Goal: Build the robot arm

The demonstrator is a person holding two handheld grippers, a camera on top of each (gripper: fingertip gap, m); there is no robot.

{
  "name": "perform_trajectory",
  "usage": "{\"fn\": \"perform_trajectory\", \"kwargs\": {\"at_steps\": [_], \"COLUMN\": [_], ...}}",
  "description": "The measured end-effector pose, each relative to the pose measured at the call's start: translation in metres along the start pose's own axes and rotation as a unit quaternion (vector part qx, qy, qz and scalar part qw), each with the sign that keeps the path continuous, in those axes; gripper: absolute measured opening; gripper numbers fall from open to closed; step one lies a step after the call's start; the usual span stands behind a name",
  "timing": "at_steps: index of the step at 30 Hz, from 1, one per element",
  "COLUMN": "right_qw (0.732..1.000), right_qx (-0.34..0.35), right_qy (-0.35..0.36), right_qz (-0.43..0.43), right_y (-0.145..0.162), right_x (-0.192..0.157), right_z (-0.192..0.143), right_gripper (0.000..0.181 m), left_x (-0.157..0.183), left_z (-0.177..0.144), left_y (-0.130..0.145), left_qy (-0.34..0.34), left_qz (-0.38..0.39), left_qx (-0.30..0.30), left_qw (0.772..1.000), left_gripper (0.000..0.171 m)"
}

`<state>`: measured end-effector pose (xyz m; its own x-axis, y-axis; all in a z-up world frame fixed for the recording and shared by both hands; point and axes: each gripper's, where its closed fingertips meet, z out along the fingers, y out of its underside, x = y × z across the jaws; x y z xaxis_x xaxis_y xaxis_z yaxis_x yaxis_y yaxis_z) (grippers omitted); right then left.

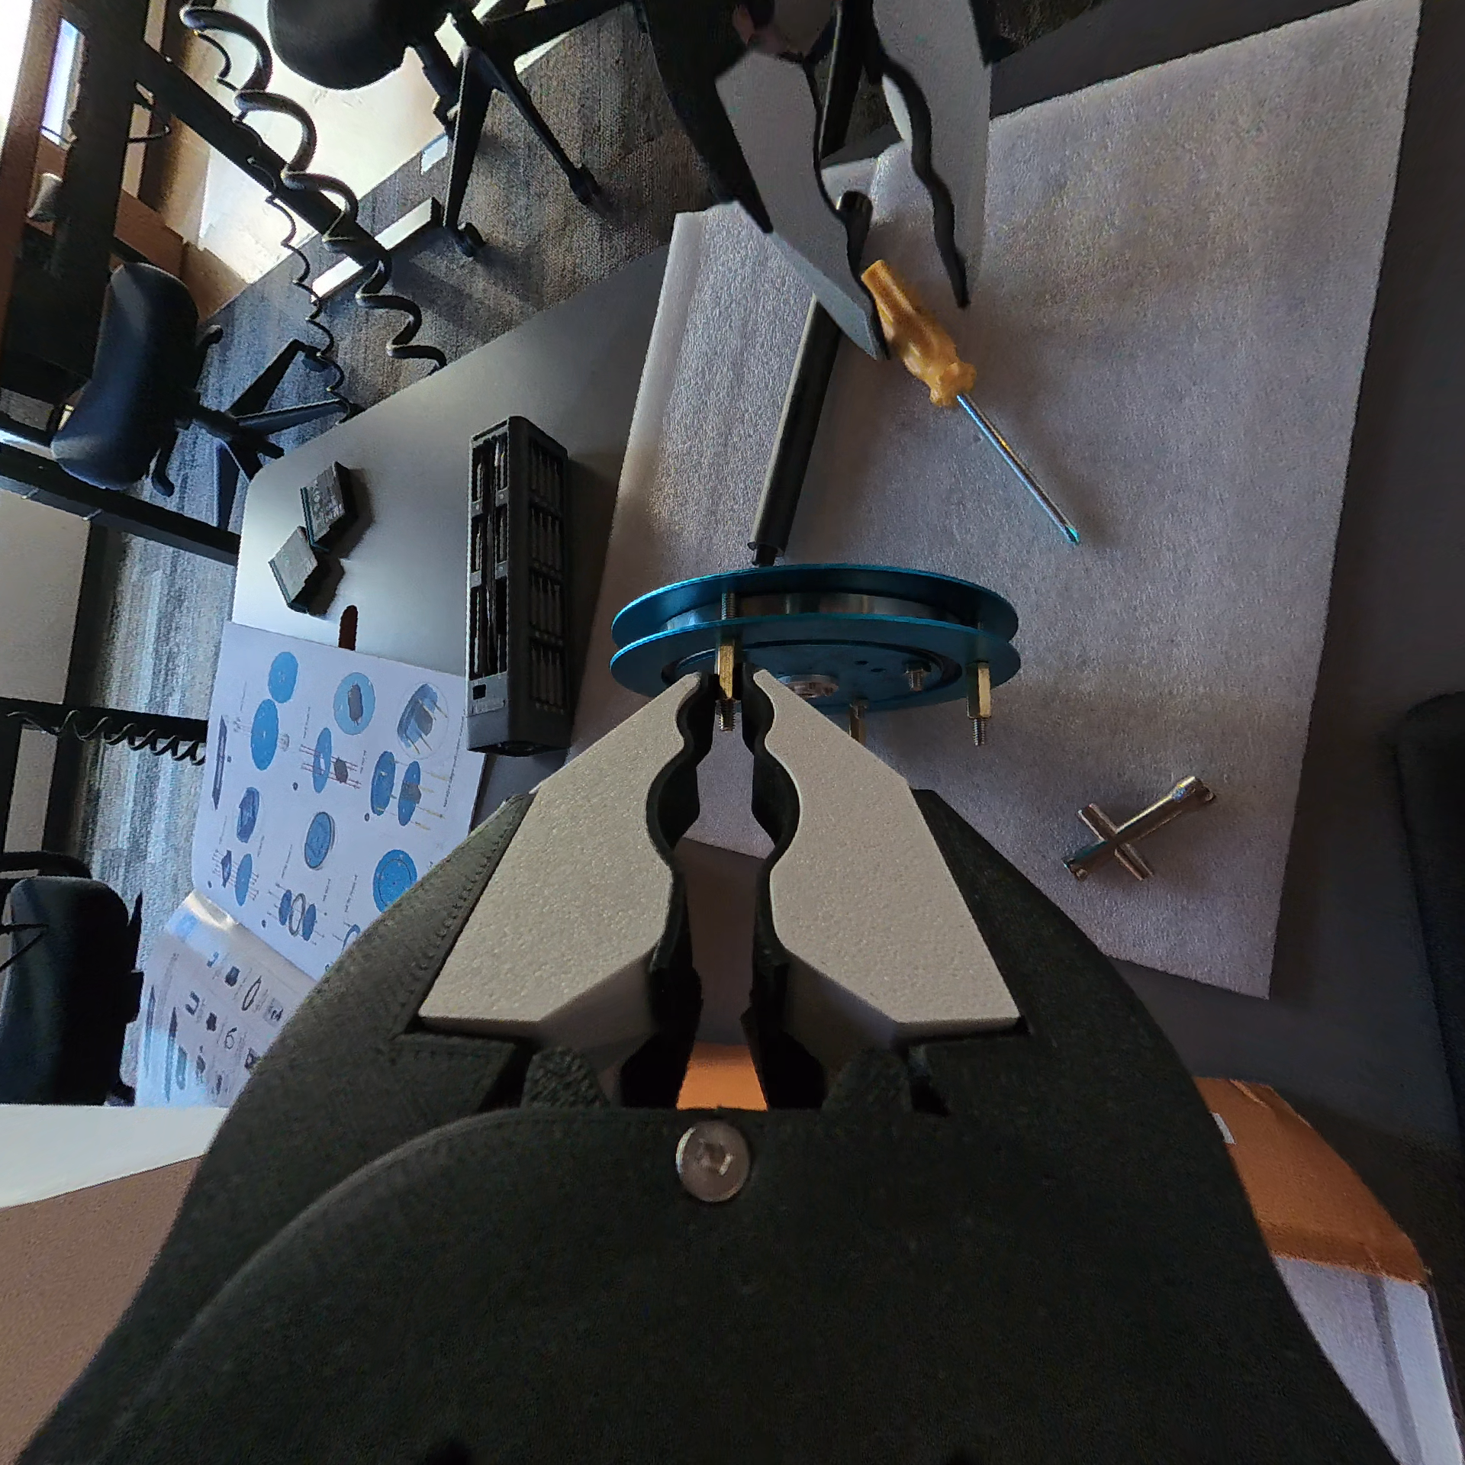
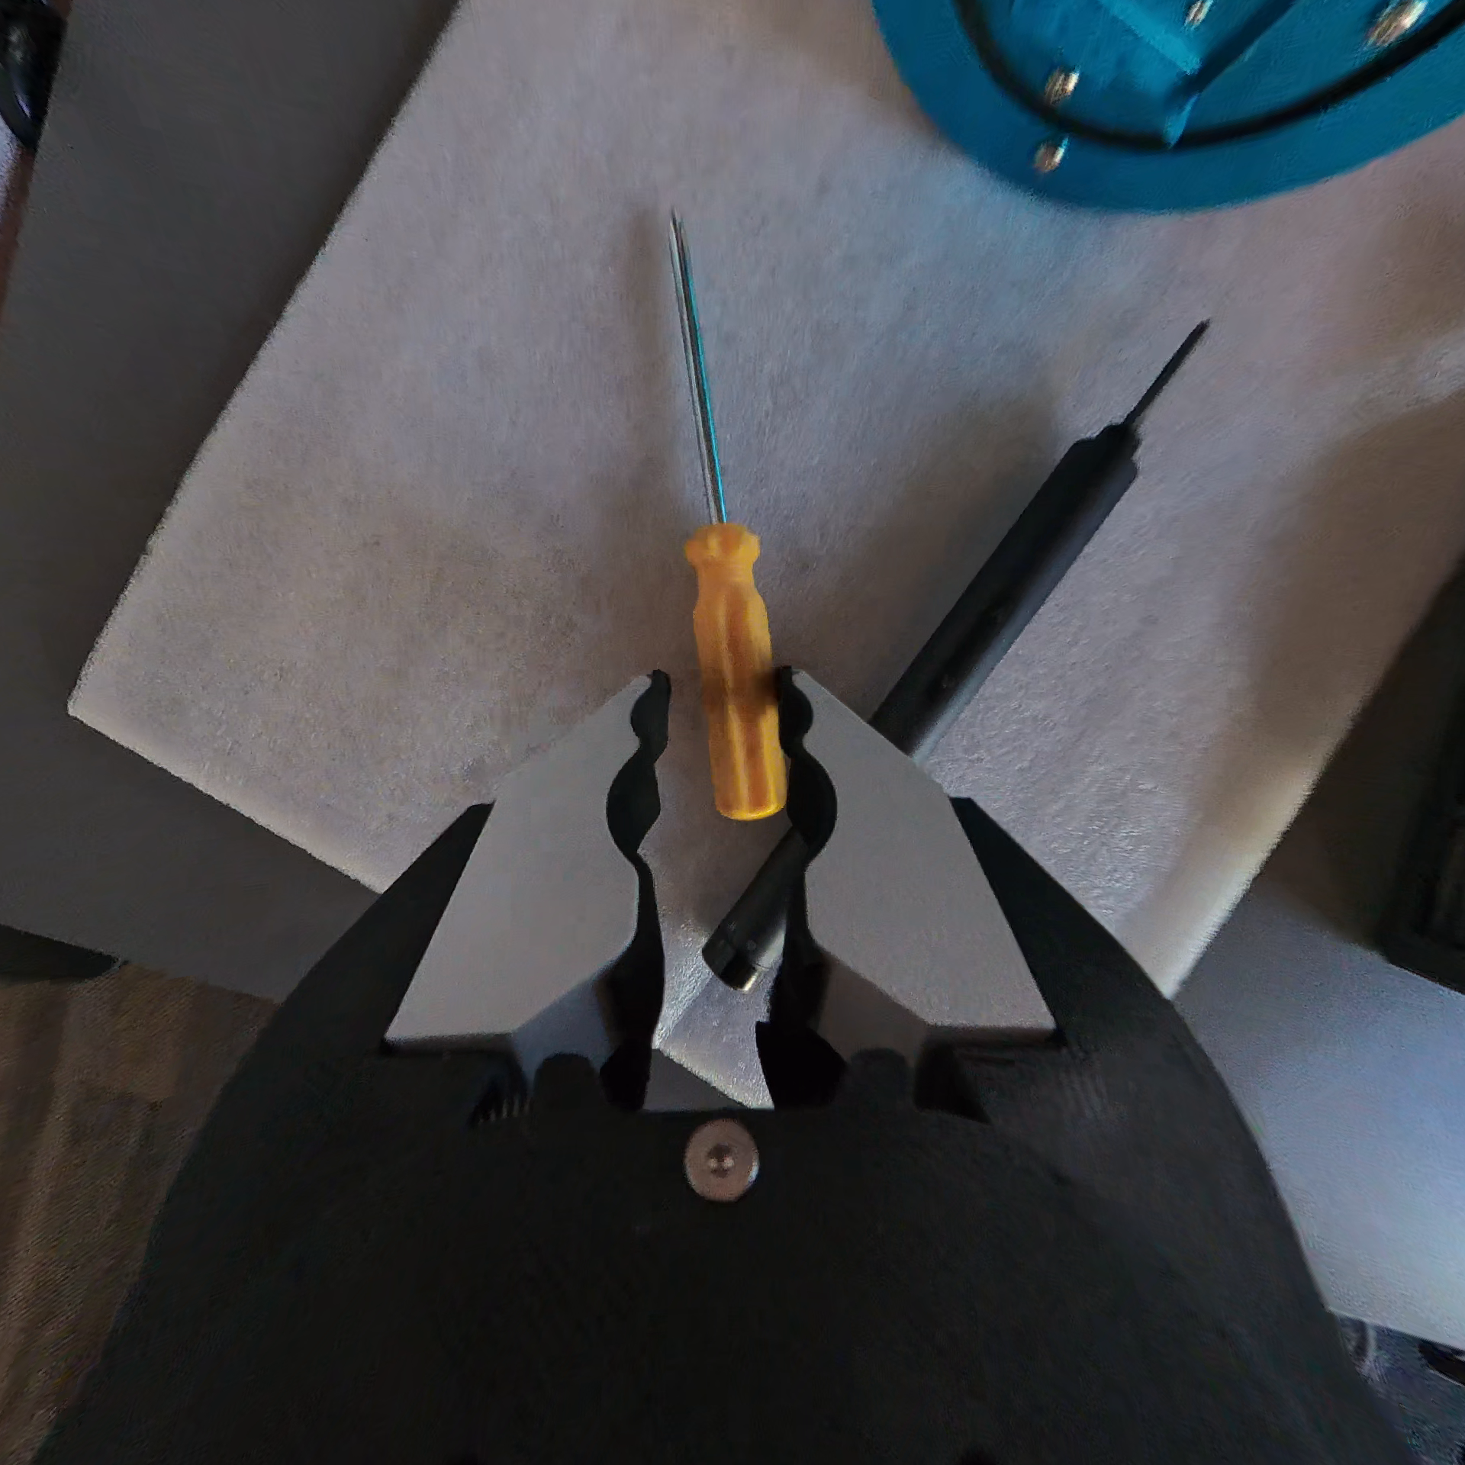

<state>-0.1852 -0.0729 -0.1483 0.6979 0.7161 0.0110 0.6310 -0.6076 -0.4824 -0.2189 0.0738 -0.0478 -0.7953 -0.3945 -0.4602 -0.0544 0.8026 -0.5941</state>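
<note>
My left gripper (image 1: 728, 686) is shut on a brass standoff (image 1: 725, 662) at the edge of a blue two-disc assembly (image 1: 816, 626) over the white foam mat (image 1: 1149, 396). Other threaded standoffs stick out of the disc toward me. My right gripper (image 2: 721, 680) is open around the handle of a yellow screwdriver (image 2: 733, 634) lying on the mat, and the handle touches its right finger. It shows in the left wrist view too (image 1: 919, 301), over the same screwdriver (image 1: 927, 349). A black pen-shaped screwdriver (image 2: 1015, 587) lies beside it, partly under the right finger.
A cross-shaped metal wrench (image 1: 1134, 832) lies on the mat. Off the mat are a black bit case (image 1: 519, 587), two small dark boxes (image 1: 325, 495) and printed picture sheets (image 1: 317, 793). A cardboard box (image 1: 1308, 1189) sits near me. Office chairs (image 1: 127, 380) stand beyond the table. The tips of one gripper are about 20 cm away from the tips of the other. The right gripper is farther from the cross-shaped metal wrench (image 1: 1134, 832), some 20 cm, than the left, some 12 cm.
</note>
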Motion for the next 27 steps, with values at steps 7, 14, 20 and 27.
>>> {"fn": "perform_trajectory", "kwargs": {"at_steps": [7, 14, 20, 27], "right_qw": [0.998, 0.967, 0.954, 0.956], "right_qx": [0.019, 0.150, 0.131, 0.104], "right_qy": [-0.016, 0.196, 0.263, 0.272], "right_qz": [0.051, 0.070, 0.052, 0.039], "right_y": [-0.004, -0.039, -0.058, -0.061], "right_x": [0.000, 0.021, 0.037, 0.045], "right_z": [-0.009, -0.079, -0.090, -0.077], "right_gripper": [0.017, 0.016, 0.016, 0.017], "left_x": [0.002, 0.003, 0.003, 0.004], "left_z": [-0.001, -0.003, -0.003, -0.004], "left_y": [-0.001, 0.002, 0.001, 0.003], "left_qy": [-0.002, -0.010, -0.013, -0.017], "left_qz": [0.000, 0.002, 0.006, 0.008], "left_qx": [-0.004, -0.001, -0.006, -0.010], "left_qw": [1.000, 1.000, 1.000, 1.000], "left_gripper": [0.005, 0.004, 0.005, 0.004]}}
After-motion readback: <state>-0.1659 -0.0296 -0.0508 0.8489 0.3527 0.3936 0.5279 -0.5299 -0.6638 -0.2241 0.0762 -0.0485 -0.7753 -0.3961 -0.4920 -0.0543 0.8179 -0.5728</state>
